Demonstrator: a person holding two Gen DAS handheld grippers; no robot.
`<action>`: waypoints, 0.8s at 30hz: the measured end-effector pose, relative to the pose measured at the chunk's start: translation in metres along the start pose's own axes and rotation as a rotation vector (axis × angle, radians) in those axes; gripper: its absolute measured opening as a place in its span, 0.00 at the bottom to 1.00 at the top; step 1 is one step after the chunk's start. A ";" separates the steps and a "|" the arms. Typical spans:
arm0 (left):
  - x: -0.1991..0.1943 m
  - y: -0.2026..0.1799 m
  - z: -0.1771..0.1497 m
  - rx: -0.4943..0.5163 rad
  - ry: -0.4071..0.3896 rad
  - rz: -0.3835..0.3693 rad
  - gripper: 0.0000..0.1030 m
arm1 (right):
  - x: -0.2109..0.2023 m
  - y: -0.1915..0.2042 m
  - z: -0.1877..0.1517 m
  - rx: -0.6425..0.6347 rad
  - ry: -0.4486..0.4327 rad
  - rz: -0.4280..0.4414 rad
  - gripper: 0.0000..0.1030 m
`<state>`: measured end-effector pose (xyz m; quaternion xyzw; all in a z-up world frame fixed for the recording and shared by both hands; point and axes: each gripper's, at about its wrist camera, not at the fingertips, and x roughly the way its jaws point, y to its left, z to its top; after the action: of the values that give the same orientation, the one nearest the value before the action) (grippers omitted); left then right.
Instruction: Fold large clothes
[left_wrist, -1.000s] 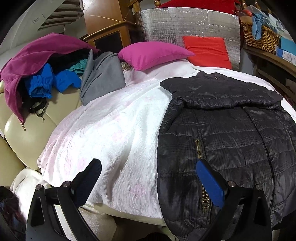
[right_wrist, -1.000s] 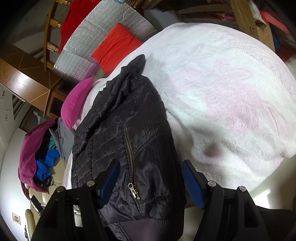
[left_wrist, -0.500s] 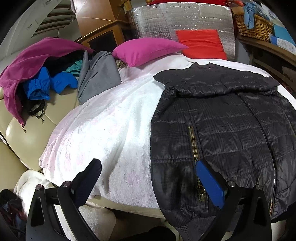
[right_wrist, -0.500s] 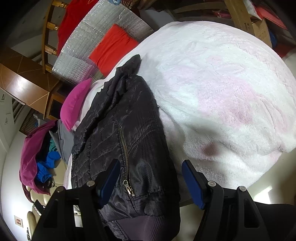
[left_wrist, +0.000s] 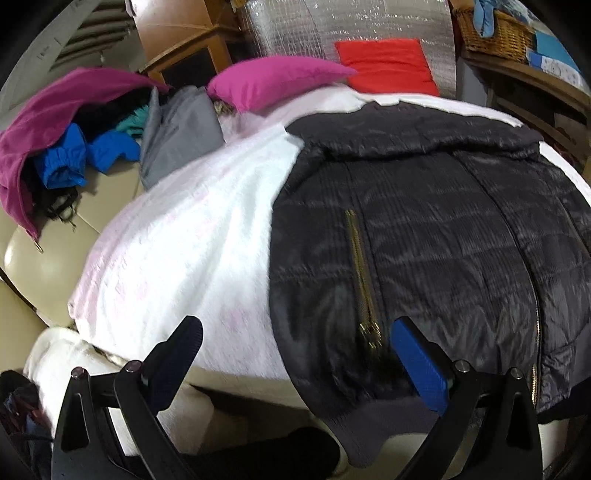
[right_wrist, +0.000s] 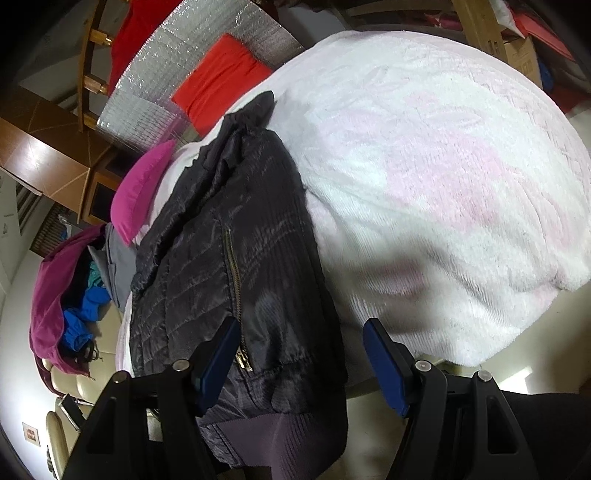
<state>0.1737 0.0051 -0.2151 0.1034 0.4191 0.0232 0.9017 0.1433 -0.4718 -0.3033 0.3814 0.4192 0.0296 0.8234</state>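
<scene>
a cluttered bedroom, with a bed (left_wrist: 177, 236) under a fluffy white blanket (right_wrist: 443, 166) faintly patterned in pink, and a silver quilted foil panel (left_wrist: 369, 22) standing at its head. a magenta pillow (left_wrist: 273, 83) and a red cushion (left_wrist: 386, 64) sit at the far end of the bed, the cushion leaning on the foil. to the left a cream sofa (left_wrist: 33, 266) carries a heap of clothes: a plum garment (left_wrist: 55, 99) draped over the top, a bright blue one (left_wrist: 77, 155) under it, and a grey one (left_wrist: 177, 129) hanging toward the bed. a wicker basket (left_wrist: 495, 33) stands on a wooden shelf at upper right. the black quilted jacket (left_wrist: 424, 229) lies spread flat on the blanket with its collar toward the pillows, its hem (a ribbed dark band) drooping over the near edge of the bed, and a brass pocket zipper (left_wrist: 360, 273) running down its left half. the left tongs (left_wrist: 295, 354) are spread wide at the jacket's near left corner, the blue-padded finger over the fabric beside the zipper pull and the other finger out over the white blanket; they hold nothing. the right tongs (right_wrist: 301, 356) are likewise wide apart, straddling the jacket's right hem corner, one finger above the pocket zipper and one beyond the jacket's edge; whether either pad touches the cloth i cannot tell.
</scene>
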 end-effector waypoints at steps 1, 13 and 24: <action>0.001 -0.002 -0.003 -0.006 0.019 -0.014 0.99 | 0.001 0.000 -0.001 -0.001 0.006 -0.004 0.70; 0.025 -0.007 -0.042 -0.181 0.259 -0.174 0.99 | 0.022 0.008 -0.018 -0.079 0.080 -0.112 0.70; 0.026 -0.017 -0.054 -0.183 0.283 -0.276 0.71 | 0.043 0.037 -0.048 -0.261 0.105 -0.172 0.58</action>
<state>0.1484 0.0006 -0.2724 -0.0413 0.5479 -0.0481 0.8341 0.1473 -0.4009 -0.3250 0.2318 0.4850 0.0333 0.8426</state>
